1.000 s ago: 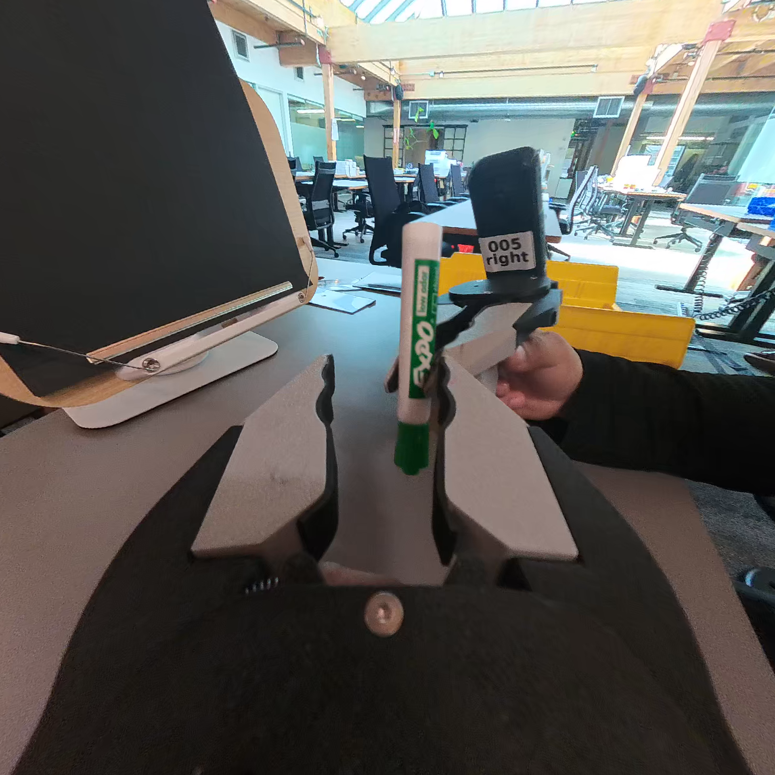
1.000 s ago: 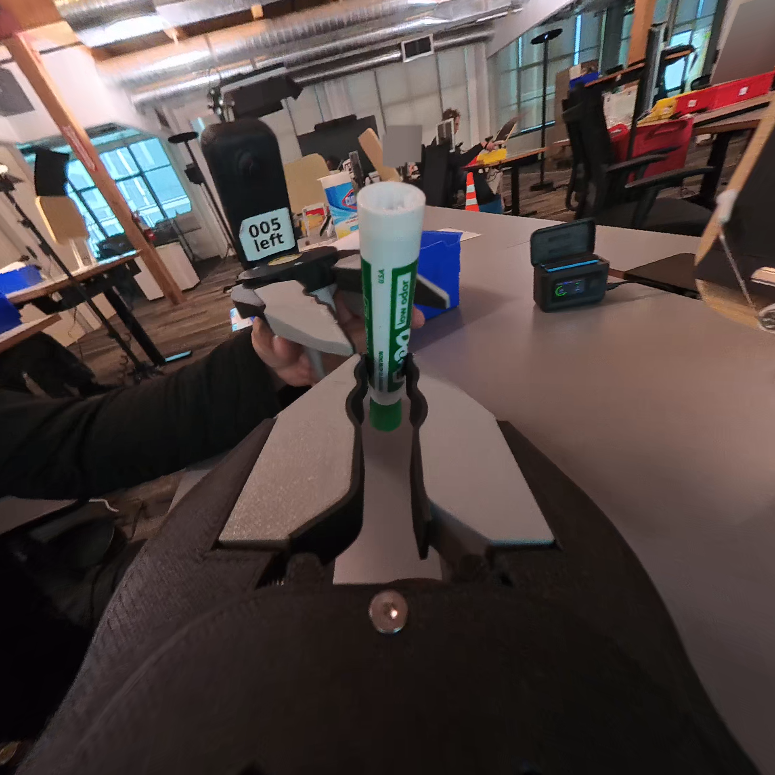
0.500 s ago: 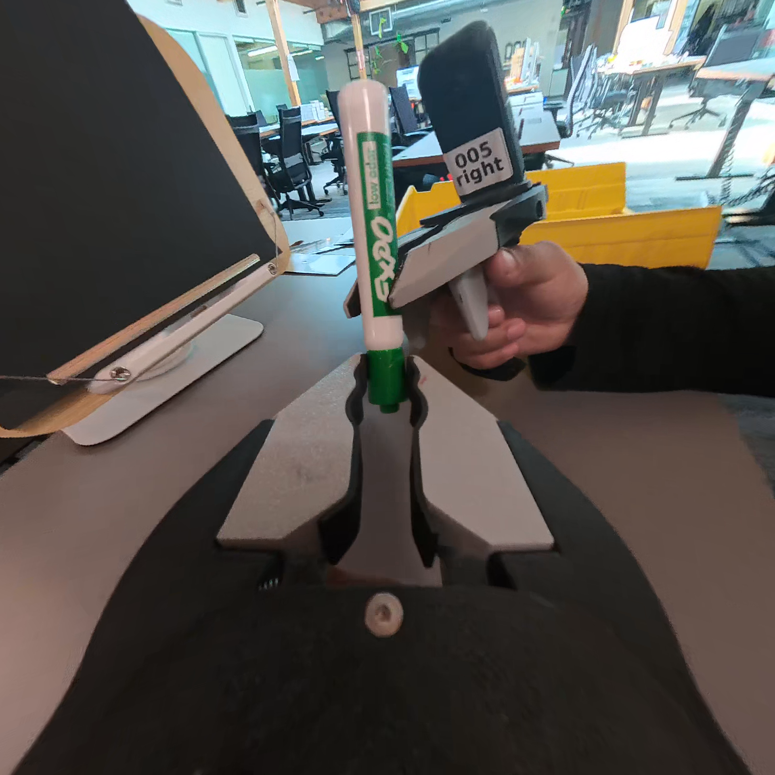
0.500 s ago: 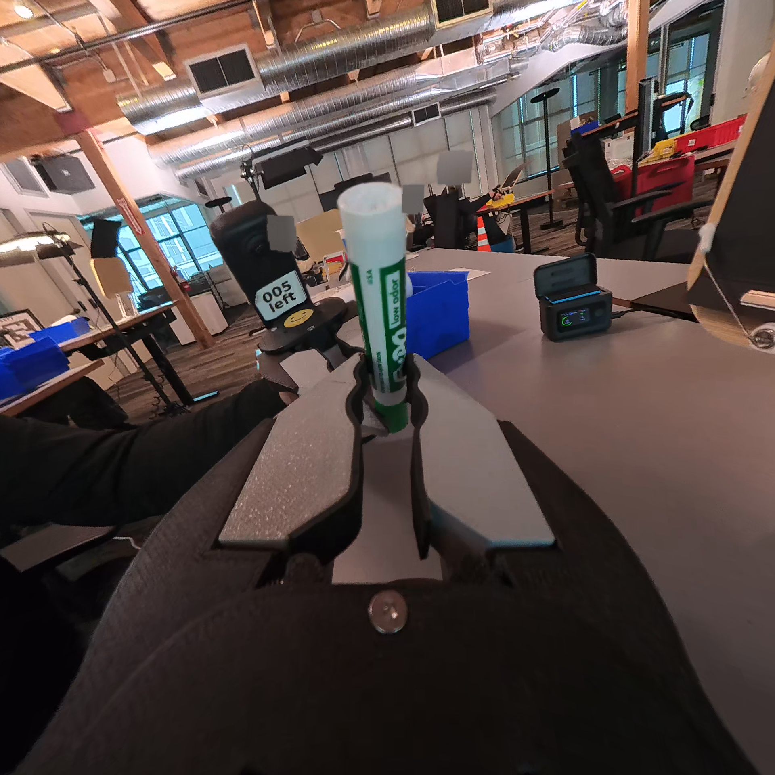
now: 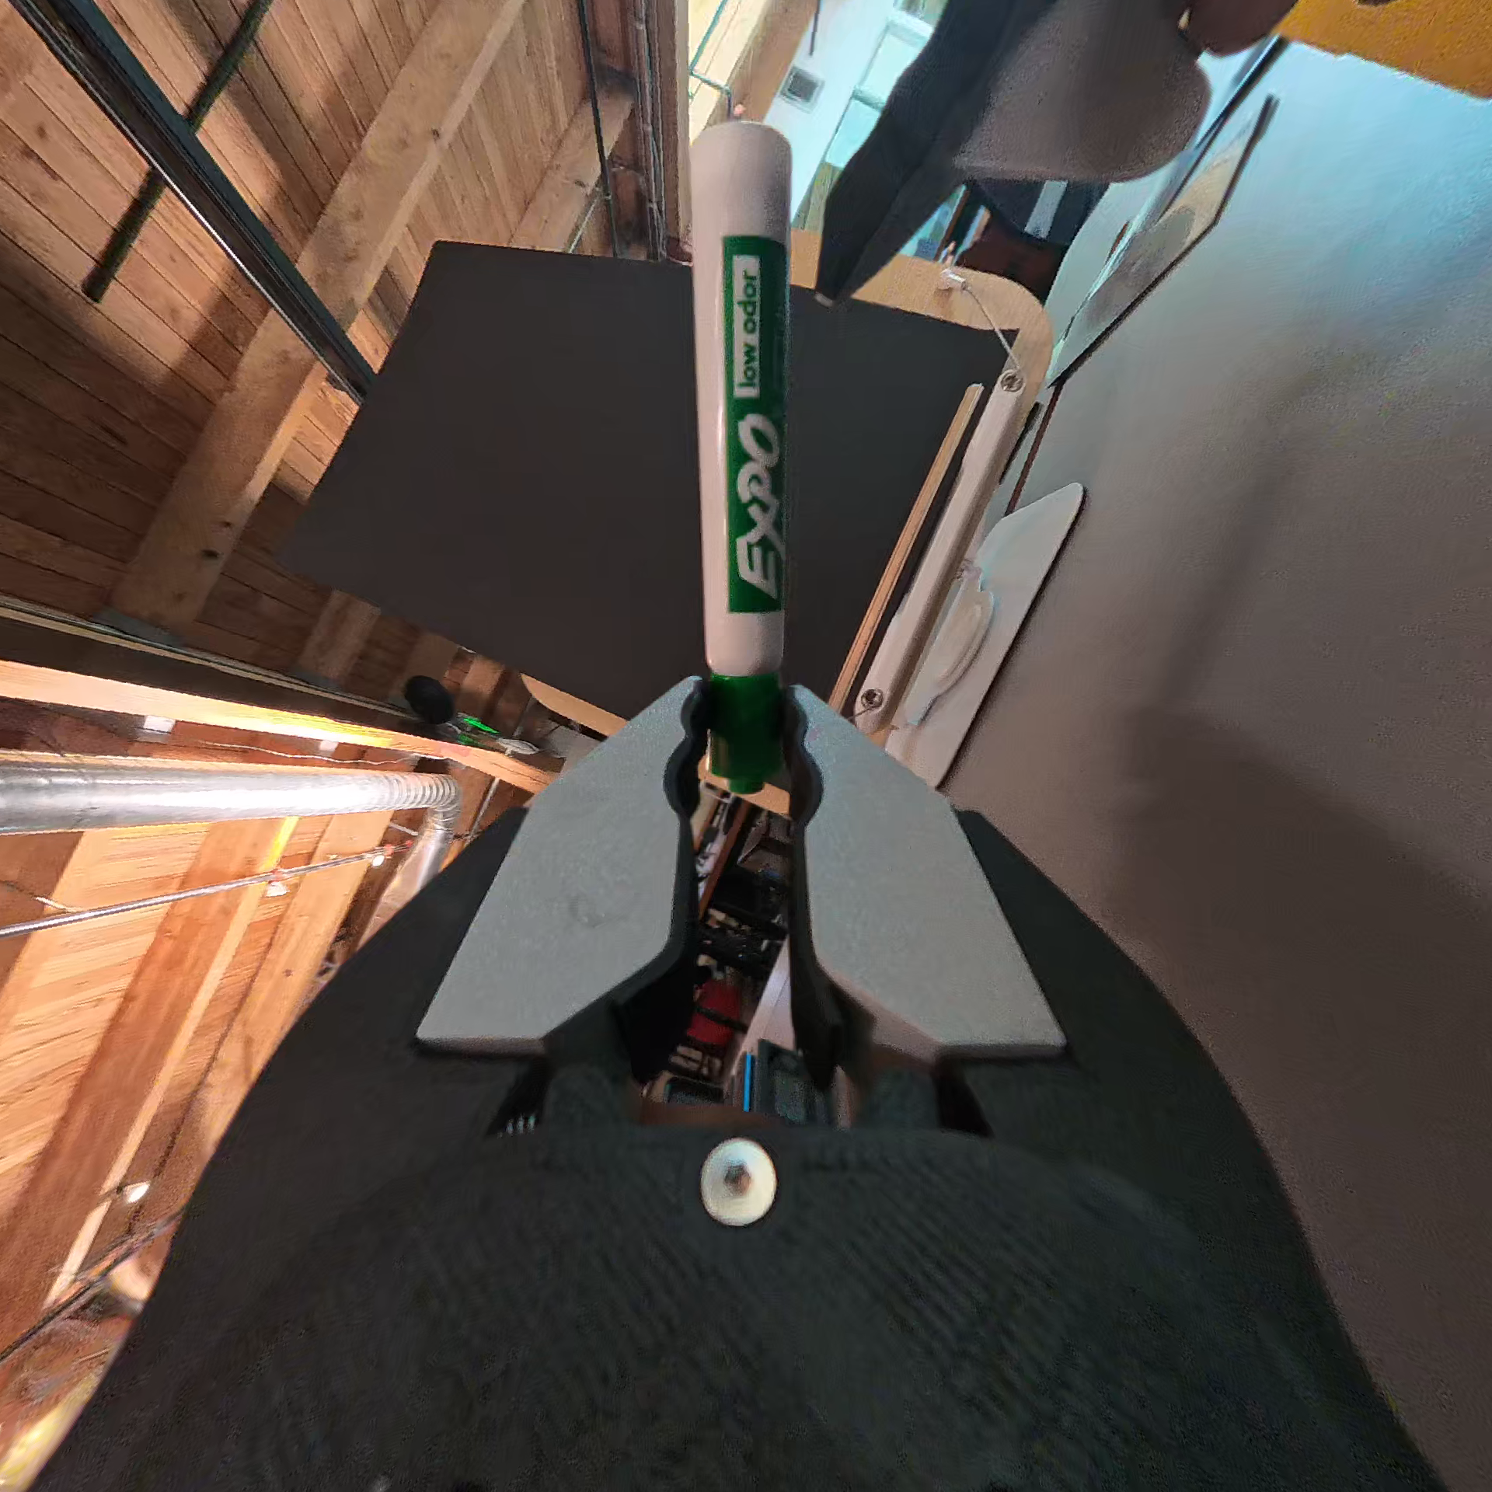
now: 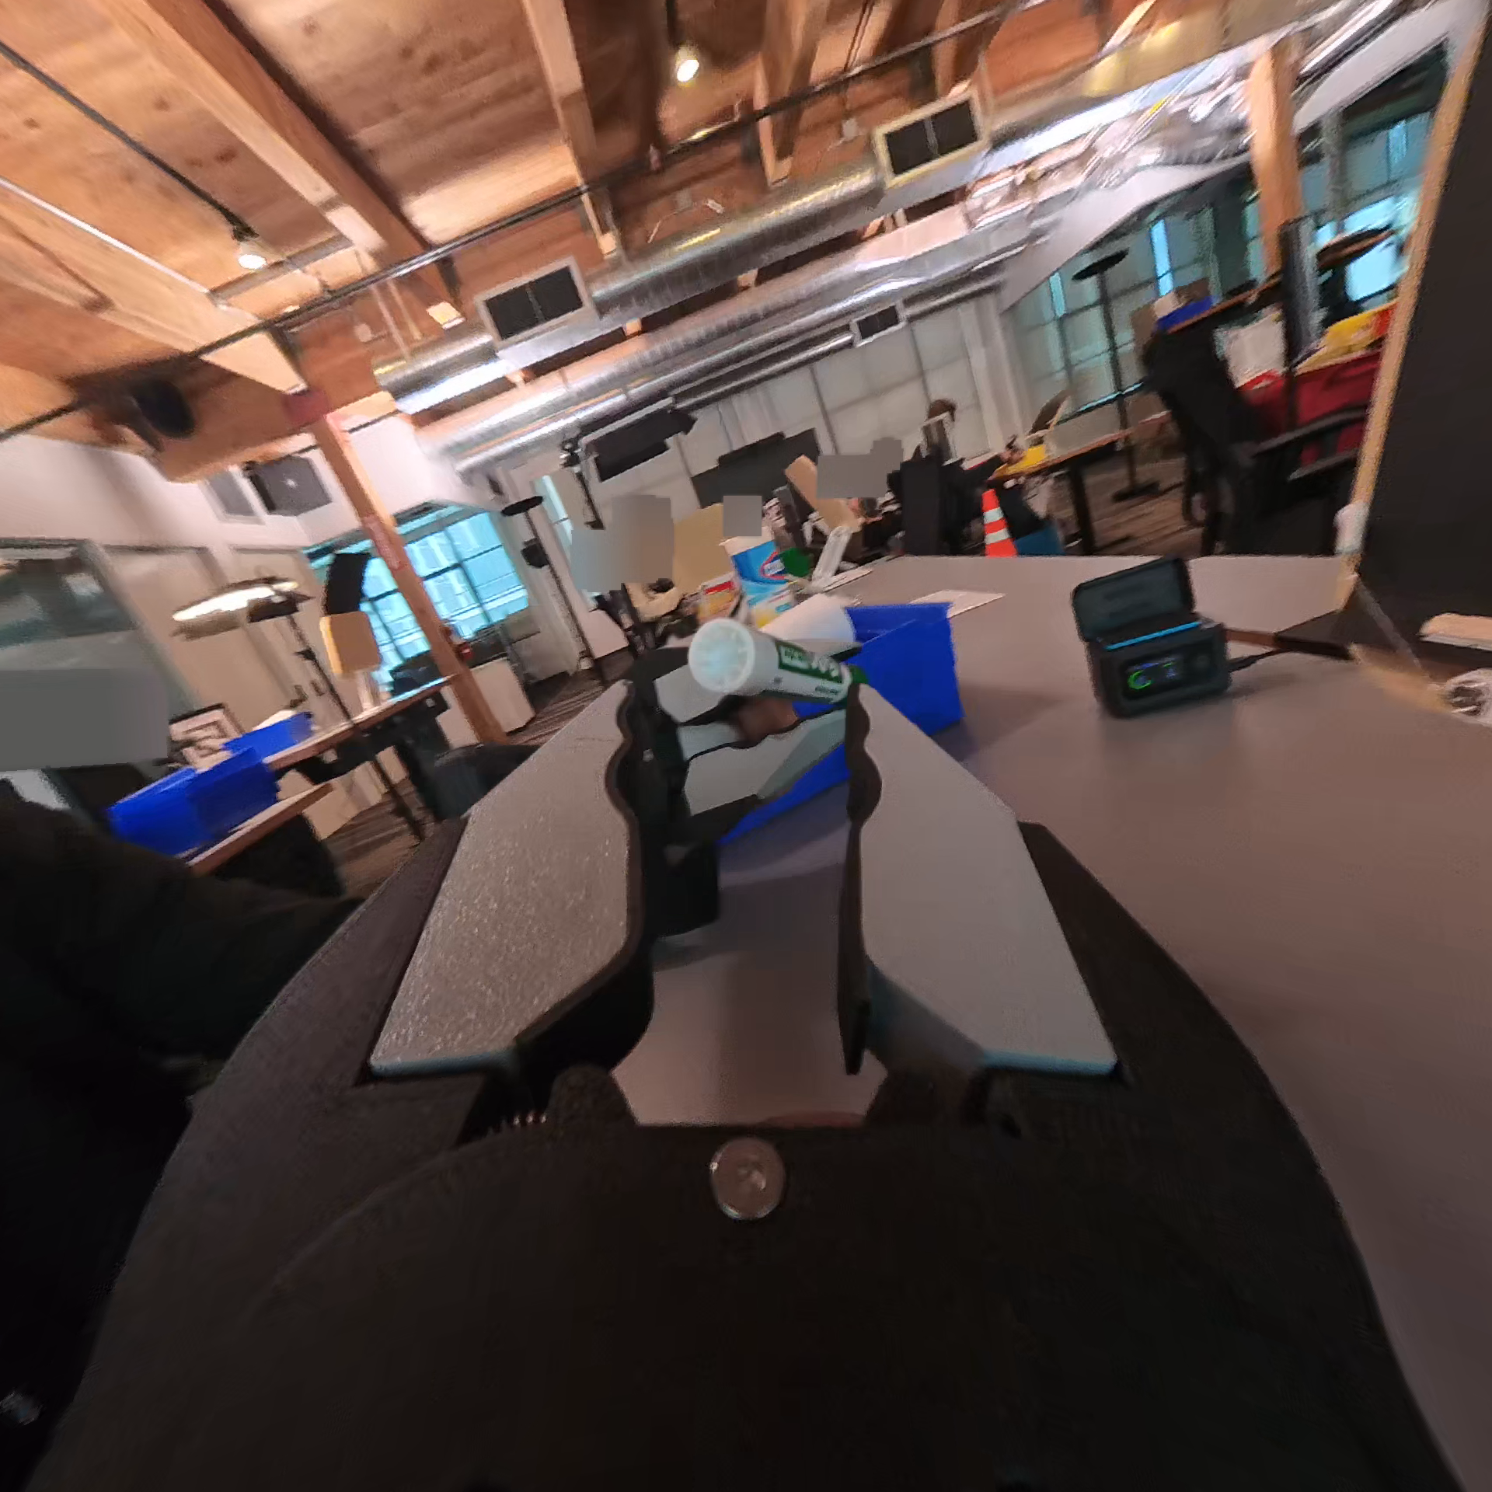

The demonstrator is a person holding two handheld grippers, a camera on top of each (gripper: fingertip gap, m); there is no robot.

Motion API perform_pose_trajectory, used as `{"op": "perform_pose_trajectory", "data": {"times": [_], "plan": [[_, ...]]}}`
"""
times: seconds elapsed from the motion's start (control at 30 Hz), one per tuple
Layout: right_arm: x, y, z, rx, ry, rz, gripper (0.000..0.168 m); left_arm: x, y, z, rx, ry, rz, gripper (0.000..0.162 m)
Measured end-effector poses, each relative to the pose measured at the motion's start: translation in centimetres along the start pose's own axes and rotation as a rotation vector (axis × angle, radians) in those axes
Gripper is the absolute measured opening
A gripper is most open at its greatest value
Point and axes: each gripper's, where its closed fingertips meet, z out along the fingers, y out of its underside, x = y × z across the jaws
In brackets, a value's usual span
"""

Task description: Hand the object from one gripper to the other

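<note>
My left gripper [image 5: 743, 747] is pinching the marker [image 5: 743, 404] by its green cap, right at the fingertips; the white barrel is sticking straight out ahead of the fingers. Beyond it a black board [image 5: 549, 452] is standing on the grey table [image 5: 1292, 646], which is running along the right of this rolled view. My right gripper [image 6: 739, 718] is gaping wide and holding nothing. Just past its tips the marker [image 6: 767, 666] is lying across, in the left gripper [image 6: 727, 727]. A blue bin [image 6: 904, 670] is sitting farther out, a small black case [image 6: 1154, 662] off to the right.
</note>
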Motion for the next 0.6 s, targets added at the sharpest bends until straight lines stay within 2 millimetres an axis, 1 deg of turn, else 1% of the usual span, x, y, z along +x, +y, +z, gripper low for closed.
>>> {"op": "perform_pose_trajectory", "data": {"times": [0.1,0.23,0.3,0.37,0.4,0.43,0.5,0.6], "plan": [[1.3,0.0,0.0,-0.006,0.114,-0.082,0.049,0.1,-0.1,0.2,-0.011,-0.018,0.032,0.015],[0.9,0.7,0.7,-0.053,0.133,-0.16,0.052,0.7,-0.3,0.4,-0.008,0.001,0.053,0.016],[1.2,0.7,0.8,-0.059,0.188,-0.241,0.046,1.2,-0.5,0.5,-0.004,0.025,0.045,0.016],[1.5,1.1,1.0,-0.093,0.241,-0.318,0.042,1.8,-1.1,0.5,0.01,0.05,0.055,0.016],[1.7,1.5,1.0,-0.121,0.261,-0.356,0.026,2.1,-1.2,0.6,0.01,0.059,0.059,0.016],[1.8,1.8,1.1,-0.146,0.283,-0.397,0.016,2.2,-1.2,0.7,-0.001,0.06,0.06,0.015],[2.0,2.2,1.2,-0.18,0.308,-0.422,0.016,2.1,-0.7,0.8,-0.021,0.059,0.062,0.016],[2.4,2.7,1.3,-0.204,0.305,-0.392,0.016,2.0,-0.3,0.8,-0.039,0.056,0.065,0.016]]}}
